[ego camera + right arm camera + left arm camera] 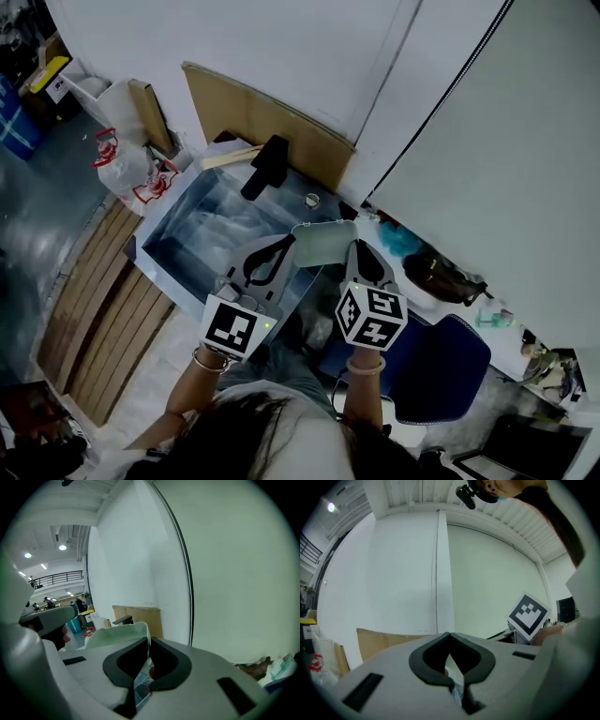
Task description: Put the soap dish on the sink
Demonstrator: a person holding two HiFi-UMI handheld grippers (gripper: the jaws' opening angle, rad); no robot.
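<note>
In the head view the pale green soap dish (323, 244) hangs in the air above the right corner of the steel sink (157, 228). My right gripper (354, 247) is shut on the dish's right edge. The right gripper view shows the dish (117, 637) rising left of the jaws, its rim pinched at my right gripper (149, 641). My left gripper (289, 242) sits just left of the dish, tips close to its edge. In the left gripper view the jaws meet at the left gripper (449, 637) with nothing seen between them.
A black faucet (265, 167) stands at the sink's far edge, with a cardboard sheet (272, 122) leaning on the white wall behind. Plastic bags (127, 169) lie to the left, a wooden pallet (103, 319) lower left, a blue chair (441, 361) and a brown bag (441, 277) to the right.
</note>
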